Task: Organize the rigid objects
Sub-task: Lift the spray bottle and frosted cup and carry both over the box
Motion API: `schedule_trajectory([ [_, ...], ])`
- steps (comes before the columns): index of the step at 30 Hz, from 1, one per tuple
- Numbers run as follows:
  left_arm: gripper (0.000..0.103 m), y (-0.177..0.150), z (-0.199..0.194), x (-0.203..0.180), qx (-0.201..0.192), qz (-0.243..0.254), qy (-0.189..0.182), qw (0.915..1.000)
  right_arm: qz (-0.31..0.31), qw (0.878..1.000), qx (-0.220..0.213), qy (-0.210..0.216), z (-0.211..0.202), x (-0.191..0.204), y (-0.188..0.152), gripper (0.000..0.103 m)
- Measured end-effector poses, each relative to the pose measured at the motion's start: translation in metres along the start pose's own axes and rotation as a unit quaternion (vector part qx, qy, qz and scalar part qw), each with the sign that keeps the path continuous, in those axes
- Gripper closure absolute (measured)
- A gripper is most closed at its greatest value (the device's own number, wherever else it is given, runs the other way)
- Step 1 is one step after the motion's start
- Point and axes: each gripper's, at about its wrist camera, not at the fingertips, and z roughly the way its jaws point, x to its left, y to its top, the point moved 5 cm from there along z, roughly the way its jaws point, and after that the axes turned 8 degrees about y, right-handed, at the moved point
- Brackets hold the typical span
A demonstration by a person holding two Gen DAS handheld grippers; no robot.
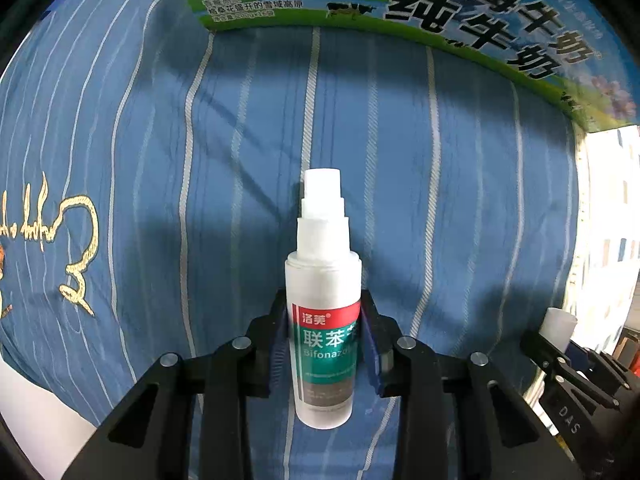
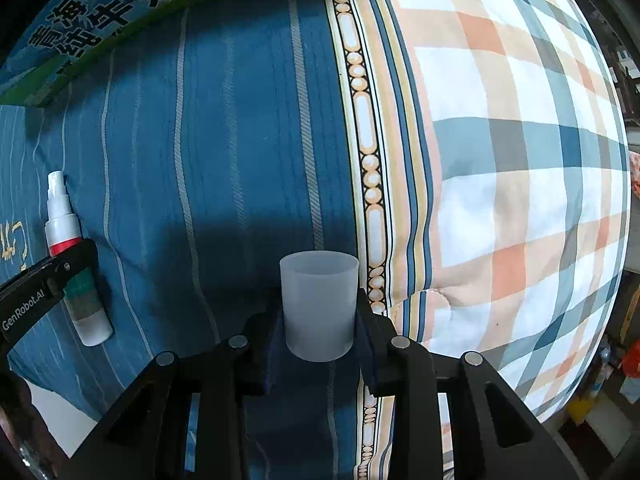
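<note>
Spray bottle (image 1: 325, 332) — "Bifonazo…"; left gripper (image 2: 68, 268) arm — "GenRobot.AI".

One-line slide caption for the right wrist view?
Right claw shut on translucent cap above blue striped bedding.

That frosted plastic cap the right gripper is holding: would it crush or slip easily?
The cap looks thin-walled and hollow, so probably light and somewhat squeezable. Its smooth, frosted sides could slip, though the right gripper has padded fingers pressing both sides. Being round, it would likely roll if dropped sideways.

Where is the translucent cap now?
In the right wrist view, the translucent cap sits bottom centre, clamped in the right hand-held gripper, over the blue striped sheet.
</note>
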Motion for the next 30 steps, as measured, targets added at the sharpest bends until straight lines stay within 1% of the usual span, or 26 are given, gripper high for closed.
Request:
schedule_trajectory([
  [2, 0.073, -0.006, -0.009, 0.004, -0.008, 0.001, -0.007, 0.9999, 0.002, 1.000, -0.007, 0.016, -0.001, -0.003, -0.005, 0.069],
  [3, 0.073, -0.010, -0.018, 0.003, -0.016, 0.001, -0.015, 0.9998, -0.002, 1.000, -0.013, 0.020, -0.001, -0.007, -0.022, 0.069],
  [5, 0.073, -0.017, -0.035, 0.002, -0.031, 0.004, -0.024, 0.9992, -0.009, 0.999, -0.027, 0.028, -0.013, -0.005, -0.027, 0.069],
  [9, 0.073, -0.028, -0.080, 0.002, -0.072, 0.008, -0.047, 0.9963, -0.029, 0.996, -0.060, 0.052, -0.047, 0.007, -0.035, 0.069],
  [13, 0.073, -0.028, -0.129, 0.002, -0.122, 0.008, -0.059, 0.9907, -0.046, 0.991, -0.100, 0.075, -0.087, 0.019, -0.035, 0.069],
  [14, 0.073, -0.027, -0.146, 0.003, -0.139, 0.008, -0.063, 0.9882, -0.047, 0.990, -0.108, 0.080, -0.096, 0.020, -0.034, 0.069],
  [16, 0.073, -0.025, -0.169, 0.004, -0.162, 0.009, -0.072, 0.9842, -0.054, 0.986, -0.127, 0.089, -0.118, 0.023, -0.031, 0.069],
  [17, 0.073, -0.020, -0.174, 0.004, -0.170, 0.010, -0.073, 0.9827, -0.058, 0.984, -0.135, 0.096, -0.129, 0.026, -0.029, 0.069],
  [20, 0.073, -0.011, -0.206, 0.004, -0.203, 0.015, -0.075, 0.9761, -0.064, 0.980, -0.157, 0.104, -0.160, 0.028, -0.016, 0.069],
  [25, 0.073, 0.006, -0.230, 0.007, -0.229, 0.020, -0.079, 0.9701, -0.070, 0.973, -0.186, 0.114, -0.195, 0.032, 0.003, 0.069],
  [27, 0.073, 0.013, -0.239, 0.008, -0.239, 0.023, -0.073, 0.9679, -0.075, 0.971, -0.193, 0.117, -0.201, 0.033, 0.006, 0.069],
  [30, 0.073, 0.028, -0.244, 0.011, -0.245, 0.027, -0.069, 0.9667, -0.082, 0.968, -0.205, 0.119, -0.212, 0.035, 0.015, 0.069],
])
